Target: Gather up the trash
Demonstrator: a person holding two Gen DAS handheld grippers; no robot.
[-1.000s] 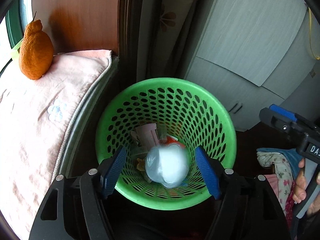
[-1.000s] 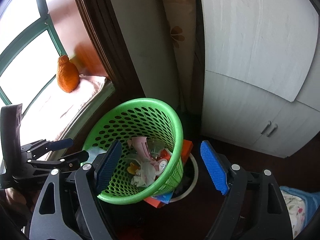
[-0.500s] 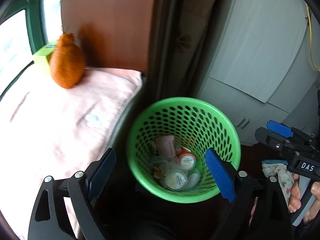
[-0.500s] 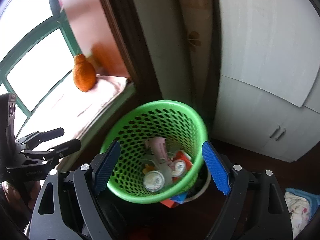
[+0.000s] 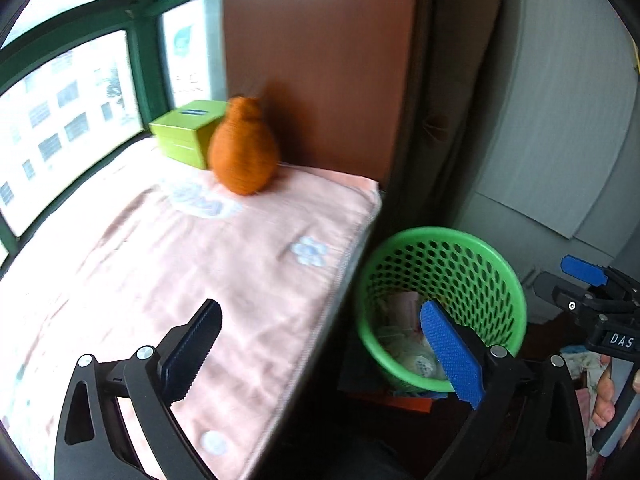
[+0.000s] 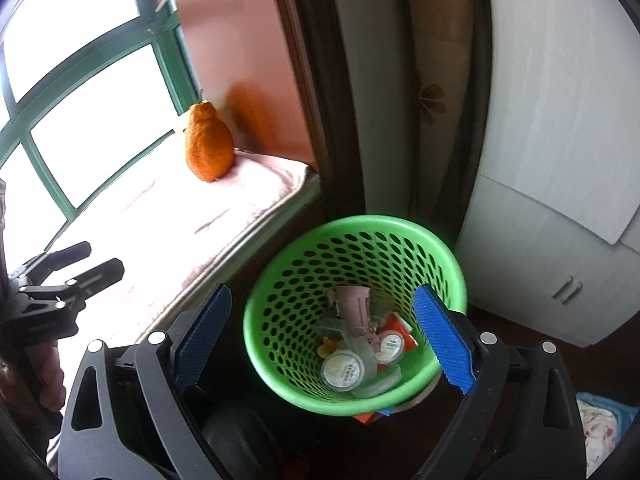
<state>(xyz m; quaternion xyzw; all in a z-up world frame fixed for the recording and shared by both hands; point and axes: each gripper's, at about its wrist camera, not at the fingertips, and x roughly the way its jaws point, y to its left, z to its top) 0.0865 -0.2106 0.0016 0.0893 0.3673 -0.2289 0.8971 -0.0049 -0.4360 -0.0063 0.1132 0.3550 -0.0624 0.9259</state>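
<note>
Starting at your left, the left gripper [image 5: 320, 360] stands wide, its jaws having just been opening, with nothing between them; it hangs over the pink blanket [image 5: 168, 264] on the window seat. The right gripper [image 6: 324, 340] is also spread wide, has likewise just been opening, and frames the green basket [image 6: 360, 232] without touching it.

The trash already sits in that basket on the floor beside the seat: a pink carton [image 6: 354, 310], small foil-lidded cups [image 6: 342, 370] and a red-orange wrapper [image 6: 398, 326]. Judge these as light, thin and easily crushed; the cup walls may be slippery, so take one across its rim rather than its body. The basket itself looks light and springy; grip its rolled rim.

Further right, the white cabinet [image 6: 540, 240] holds nothing loose. Whether the orange fruit [image 5: 242, 148] and the green box [image 5: 188, 134] count as trash you cannot tell. The left view is blurred, and the basket's foot and the scraps beneath it are cut off.
</note>
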